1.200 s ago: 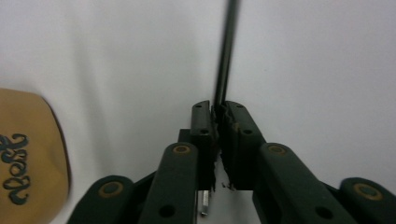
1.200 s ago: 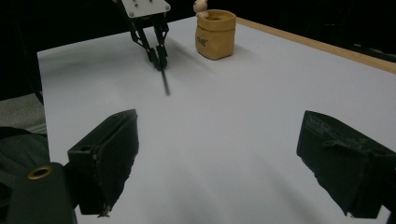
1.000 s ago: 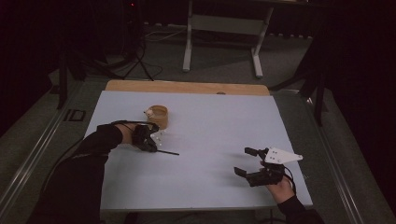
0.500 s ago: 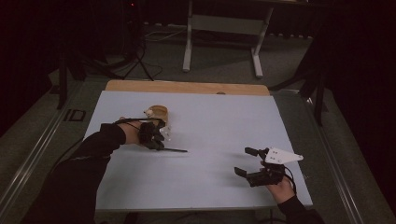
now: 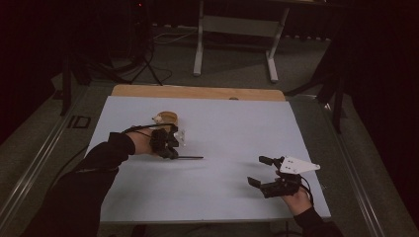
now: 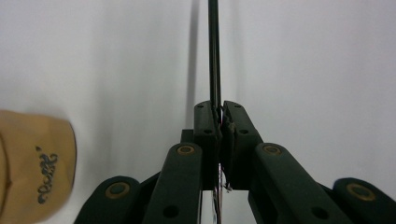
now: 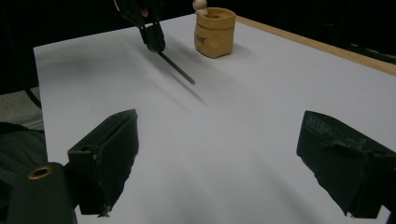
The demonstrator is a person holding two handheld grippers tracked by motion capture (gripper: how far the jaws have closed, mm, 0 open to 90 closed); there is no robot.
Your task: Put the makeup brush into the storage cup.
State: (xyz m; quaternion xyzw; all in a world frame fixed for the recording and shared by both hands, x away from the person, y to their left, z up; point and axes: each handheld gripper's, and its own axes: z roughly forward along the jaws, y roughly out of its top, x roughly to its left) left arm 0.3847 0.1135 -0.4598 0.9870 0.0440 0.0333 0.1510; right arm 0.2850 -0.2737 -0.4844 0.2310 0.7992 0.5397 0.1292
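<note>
Item: tan fabric pouch (image 6: 32, 168), standing on my desk. One dark printed mark on its side, in ornate curly lettering, seen beside my left jaws; I cannot make out the letters. Nothing else I see carries readable text, numbers or signs.

The high view looks from above the person's side, forward and down on the whole white table (image 5: 212, 187), from rather far. The left gripper view sits very near its own jaws and looks along them, down on the table surface, with the tan pouch (image 6: 32, 168) at its left edge. The right gripper view is low over the table and faces across it toward the far corner. Both gripper views share with the high view the same pouch (image 7: 214, 31) and the thin black stick (image 7: 176, 68).
</note>
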